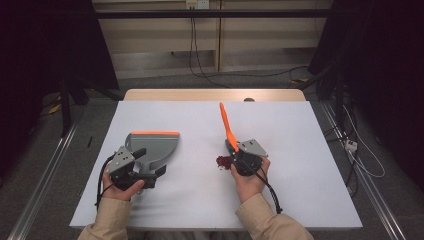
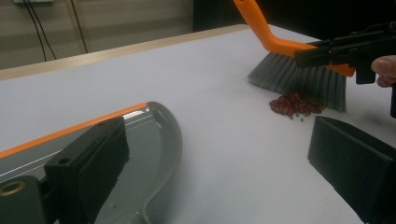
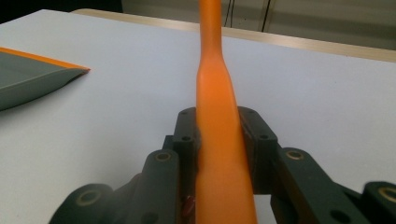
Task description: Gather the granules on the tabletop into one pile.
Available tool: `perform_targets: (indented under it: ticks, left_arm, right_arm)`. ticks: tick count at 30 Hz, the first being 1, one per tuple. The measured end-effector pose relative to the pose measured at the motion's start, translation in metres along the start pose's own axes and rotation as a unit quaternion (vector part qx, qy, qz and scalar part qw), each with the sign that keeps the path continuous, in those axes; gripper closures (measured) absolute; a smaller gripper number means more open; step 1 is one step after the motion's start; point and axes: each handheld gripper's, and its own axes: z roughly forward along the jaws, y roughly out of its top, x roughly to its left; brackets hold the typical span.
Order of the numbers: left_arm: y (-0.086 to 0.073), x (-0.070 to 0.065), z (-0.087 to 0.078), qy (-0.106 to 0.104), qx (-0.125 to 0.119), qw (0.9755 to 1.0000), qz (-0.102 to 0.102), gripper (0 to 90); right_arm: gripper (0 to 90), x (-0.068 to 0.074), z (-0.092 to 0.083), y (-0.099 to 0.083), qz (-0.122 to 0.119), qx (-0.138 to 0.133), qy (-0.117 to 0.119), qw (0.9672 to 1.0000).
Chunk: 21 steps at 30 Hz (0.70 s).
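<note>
Right gripper (image 1: 235, 152) is clamped on the orange brush (image 2: 299, 65) handle, jaws pressed to both its sides. Brush bristles rest on the table (image 1: 300, 150) touching the far side of a small pile of dark red beans (image 2: 295, 103). Grey dustpan (image 1: 152, 145) with orange lip lies well to the left of the pile; sweep direction should be leftward toward it. Left gripper (image 1: 131, 167) appears to grip the dustpan's handle end; jaws in its own view stand wide, so hold uncertain.

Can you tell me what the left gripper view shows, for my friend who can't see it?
A grey-bristled brush with an orange handle, clamped in the right gripper, rests beside a small pile of red beans on a white table. A grey dustpan lies nearby.
</note>
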Motion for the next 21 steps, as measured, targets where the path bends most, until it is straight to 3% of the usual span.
perform_targets:
  ticks: [9, 21]
  left_arm:
    - [-0.001, 0.0, 0.0, 0.001, 0.001, 1.0, -0.002, 5.0]
    - [-0.001, 0.0, 0.0, 0.003, 0.001, 1.0, -0.003, 5.0]
  right_arm:
    - [71.3, -0.017, -0.004, 0.003, -0.003, 0.0, -0.007, 1.0]
    - [71.2, -0.06, -0.012, 0.004, -0.011, 0.045, 0.0, 0.9989]
